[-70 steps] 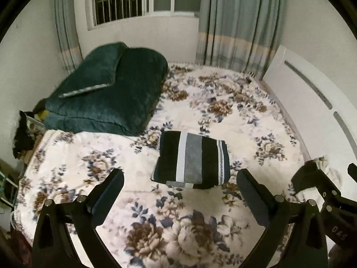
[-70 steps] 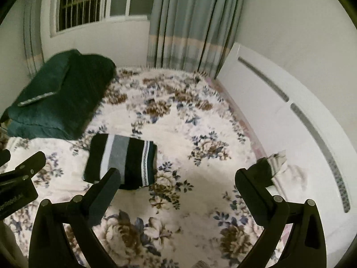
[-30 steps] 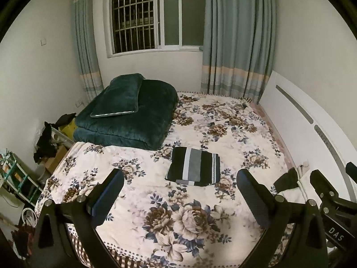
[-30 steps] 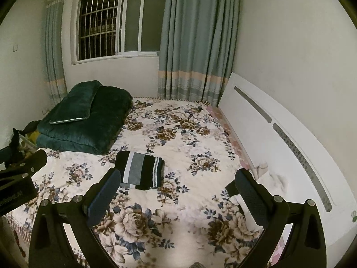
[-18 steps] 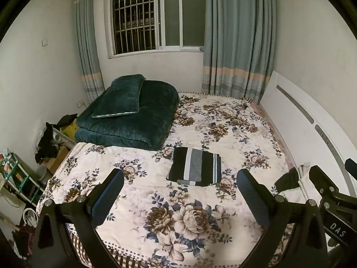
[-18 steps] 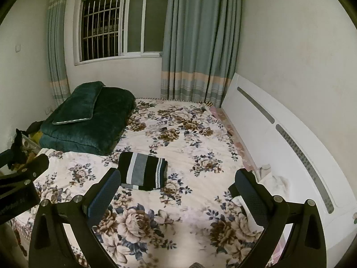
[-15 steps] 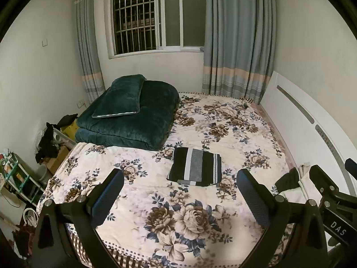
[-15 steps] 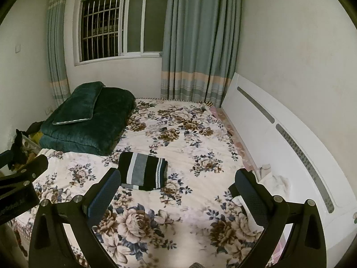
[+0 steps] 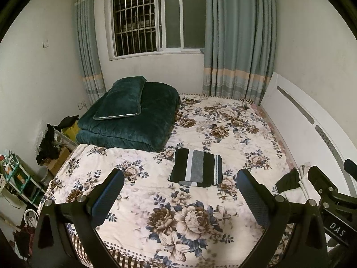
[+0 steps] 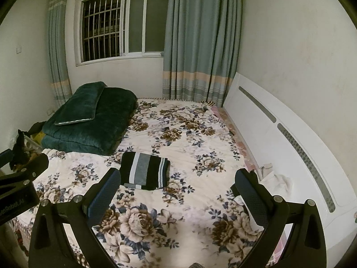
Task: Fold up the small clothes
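Note:
A folded garment (image 9: 196, 167) with black, white and grey stripes lies flat in the middle of the floral bed cover (image 9: 223, 129); it also shows in the right wrist view (image 10: 145, 170). My left gripper (image 9: 180, 192) is open and empty, held well back above the bed's near edge. My right gripper (image 10: 178, 192) is open and empty, also held back from the garment. More small clothes, black and white (image 9: 292, 183), lie at the bed's right edge by the headboard; in the right wrist view (image 10: 276, 178) they sit behind my right finger.
A folded dark green quilt (image 9: 133, 120) with a pillow on top lies at the bed's far left. A white headboard (image 9: 312, 129) runs along the right. Clutter and a shelf (image 9: 20, 178) stand on the floor to the left. A window and curtains (image 9: 234, 44) are behind.
Both grippers have pulled far back and up from the folded garment, so the whole bed and room now show. In the last half second almost nothing has moved. Both stay open.

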A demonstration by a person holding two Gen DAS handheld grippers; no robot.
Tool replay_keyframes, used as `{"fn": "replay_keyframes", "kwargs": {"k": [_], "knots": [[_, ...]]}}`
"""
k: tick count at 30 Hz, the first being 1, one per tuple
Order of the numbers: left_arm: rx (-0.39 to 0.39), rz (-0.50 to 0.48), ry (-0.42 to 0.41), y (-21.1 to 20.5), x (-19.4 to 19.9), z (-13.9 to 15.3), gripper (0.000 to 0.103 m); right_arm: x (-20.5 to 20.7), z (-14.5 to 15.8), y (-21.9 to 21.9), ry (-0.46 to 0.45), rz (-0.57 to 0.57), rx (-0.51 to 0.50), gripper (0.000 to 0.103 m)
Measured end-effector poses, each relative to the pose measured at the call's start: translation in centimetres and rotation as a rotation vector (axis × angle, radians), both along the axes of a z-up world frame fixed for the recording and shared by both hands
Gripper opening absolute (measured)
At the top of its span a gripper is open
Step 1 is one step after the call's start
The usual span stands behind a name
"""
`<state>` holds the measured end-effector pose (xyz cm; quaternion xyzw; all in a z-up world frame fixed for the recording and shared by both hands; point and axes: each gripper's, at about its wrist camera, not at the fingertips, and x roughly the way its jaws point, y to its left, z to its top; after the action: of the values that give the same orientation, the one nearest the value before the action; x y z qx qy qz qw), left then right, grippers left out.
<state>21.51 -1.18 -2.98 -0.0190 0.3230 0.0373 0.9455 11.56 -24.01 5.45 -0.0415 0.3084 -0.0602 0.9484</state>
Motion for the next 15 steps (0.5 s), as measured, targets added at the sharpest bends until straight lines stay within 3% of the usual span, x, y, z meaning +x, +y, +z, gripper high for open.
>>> {"fn": "replay_keyframes", "kwargs": {"k": [15], "knots": [[0.002, 0.005, -0.002, 0.47, -0.12, 0.13, 0.103, -0.25, 0.05, 0.47, -0.004, -0.002, 0.003, 0.103]]}}
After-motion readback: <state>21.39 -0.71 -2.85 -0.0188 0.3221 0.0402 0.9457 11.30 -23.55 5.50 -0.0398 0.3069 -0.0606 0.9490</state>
